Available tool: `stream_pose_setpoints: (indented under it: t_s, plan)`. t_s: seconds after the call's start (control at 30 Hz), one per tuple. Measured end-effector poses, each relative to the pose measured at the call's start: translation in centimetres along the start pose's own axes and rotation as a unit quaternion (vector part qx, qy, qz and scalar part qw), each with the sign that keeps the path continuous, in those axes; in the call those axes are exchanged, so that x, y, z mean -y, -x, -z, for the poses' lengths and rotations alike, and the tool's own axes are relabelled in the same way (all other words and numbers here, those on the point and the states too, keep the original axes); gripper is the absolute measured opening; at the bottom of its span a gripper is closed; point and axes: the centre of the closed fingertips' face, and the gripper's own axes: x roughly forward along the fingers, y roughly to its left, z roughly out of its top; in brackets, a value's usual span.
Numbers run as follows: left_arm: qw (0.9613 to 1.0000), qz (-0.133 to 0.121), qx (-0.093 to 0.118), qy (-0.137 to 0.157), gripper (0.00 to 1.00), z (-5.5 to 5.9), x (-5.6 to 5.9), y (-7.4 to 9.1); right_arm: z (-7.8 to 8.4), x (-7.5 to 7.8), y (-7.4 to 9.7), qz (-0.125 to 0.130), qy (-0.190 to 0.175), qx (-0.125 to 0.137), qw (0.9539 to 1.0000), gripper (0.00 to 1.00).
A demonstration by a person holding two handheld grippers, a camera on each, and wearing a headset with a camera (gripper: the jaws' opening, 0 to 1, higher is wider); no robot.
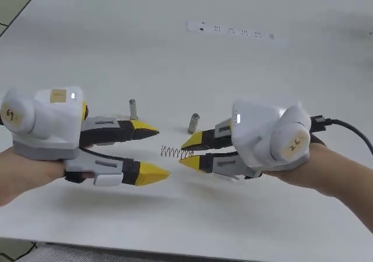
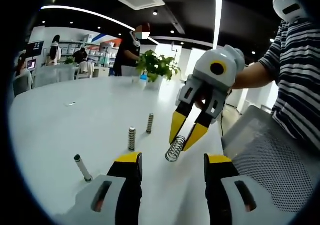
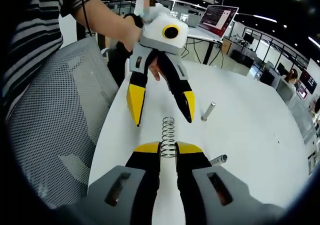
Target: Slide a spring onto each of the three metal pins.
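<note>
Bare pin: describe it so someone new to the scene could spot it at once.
On the white table, look beyond the tips of the open left hand-held gripper. The bare pin stands upright there, left of a spring-wrapped pin in the head view. Unlike its neighbours, it is a smooth metal rod with no coil around it.

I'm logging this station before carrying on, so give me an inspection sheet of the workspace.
Surface: white table, bare in the middle.
Job's things: bare pin; nearer sprung pin; farther sprung pin; third spring, off the pins.
Clutter: power strip.
Grippers: left gripper open; right gripper shut on the third spring.
Cables: black cable from the right gripper.
Surroundings: mesh chair, potted plant, people in an office.
</note>
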Motion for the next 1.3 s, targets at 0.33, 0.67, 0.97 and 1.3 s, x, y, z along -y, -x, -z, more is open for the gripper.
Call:
stream_pose_setpoints:
  t_s: [0.33, 0.67, 0.97, 1.3]
  plan:
    - [0.9994, 0.025, 0.001, -0.022, 0.28, -0.6, 0.6, -0.8, -0.6, -0.2, 0.5, -0.006, 0.010, 0.008, 0.9999, 0.13]
    - [0.9992, 0.032, 0.007, -0.025, 0.22, -0.9, 0.8, -1.3, -1.0, -0.2, 0.8, -0.006, 0.006, 0.016, 0.9998, 0.13]
    - [0.9987, 0.041, 0.006, -0.031, 0.13, -0.9, 1.2, -1.2, -0.9, -0.4, 1.0, -0.009, 0.008, 0.016, 0.9998, 0.13]
    - [0.9982, 0.038, 0.000, -0.047, 0.09, -1.0, 1.2, -1.2, -1.1, -0.3, 1.2, -0.012, 0.008, 0.021, 0.9997, 0.13]
